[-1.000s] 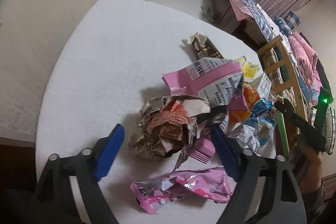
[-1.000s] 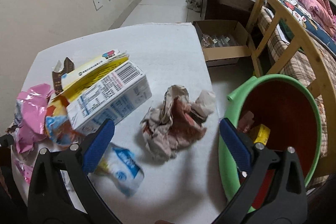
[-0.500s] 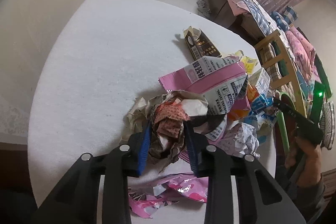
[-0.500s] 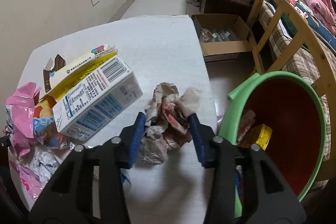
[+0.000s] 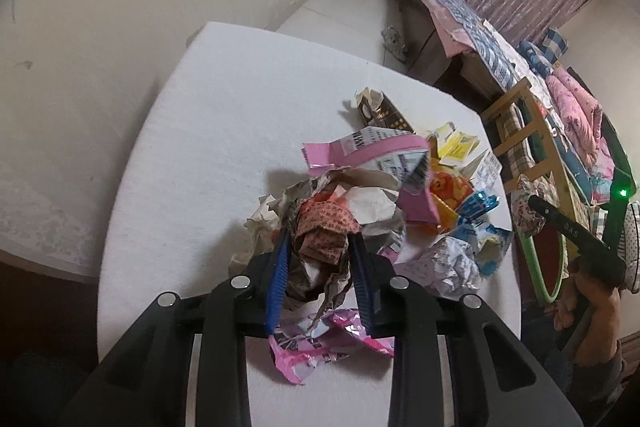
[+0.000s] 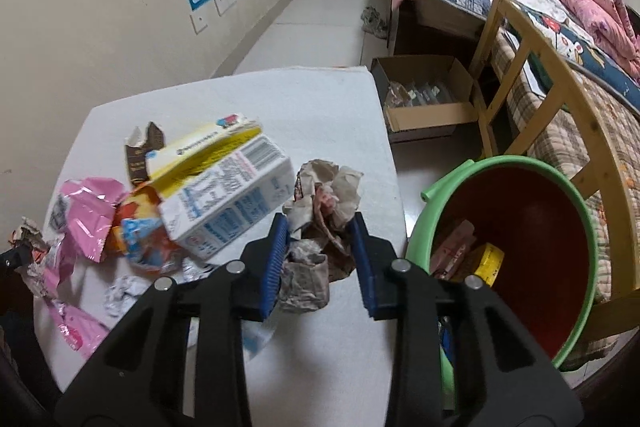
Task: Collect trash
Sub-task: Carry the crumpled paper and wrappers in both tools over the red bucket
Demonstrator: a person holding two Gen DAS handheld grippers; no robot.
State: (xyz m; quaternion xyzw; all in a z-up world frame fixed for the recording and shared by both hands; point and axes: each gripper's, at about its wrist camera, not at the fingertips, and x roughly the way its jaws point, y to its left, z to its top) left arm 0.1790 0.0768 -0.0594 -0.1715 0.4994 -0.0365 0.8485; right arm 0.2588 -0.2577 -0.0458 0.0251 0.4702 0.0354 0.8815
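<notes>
1. The left gripper (image 5: pixel 320 247) is clamped on a brown paper wad (image 5: pixel 324 239); both blue pads (image 5: pixel 278 287) press into its sides, and the crumpled paper bulges up and forward between them.
2. Under that gripper a pink foil wrapper (image 5: pixel 340 335) lies flat on the white table (image 5: pixel 200 147).
3. Beyond the wad sits a pink-and-white bag (image 5: pixel 360 151), with a dark brown torn packet (image 5: pixel 384 111) farther back.
4. To the right of the bag lie an orange wrapper (image 5: pixel 448 195), a blue-and-white sachet (image 5: pixel 480 227) and a ball of white printed paper (image 5: pixel 452 263), all close together.
5. In the right wrist view, a milk carton (image 6: pixel 224 195) lies tilted on the pile, its near end resting on other wrappers.
6. The right gripper (image 6: pixel 320 231) is squeezed shut on a second wad (image 6: pixel 324 211) near the table's right edge; whether the wad touches the table cannot be told.
7. Just right of the table stands a green bin (image 6: pixel 580 211) with a red-brown inside, holding a yellow box (image 6: pixel 486 263) and a pink packet (image 6: pixel 452 247).
8. Behind the bin is a wooden chair (image 6: pixel 532 67), and a cardboard box (image 6: pixel 432 115) sits on the floor.
</notes>
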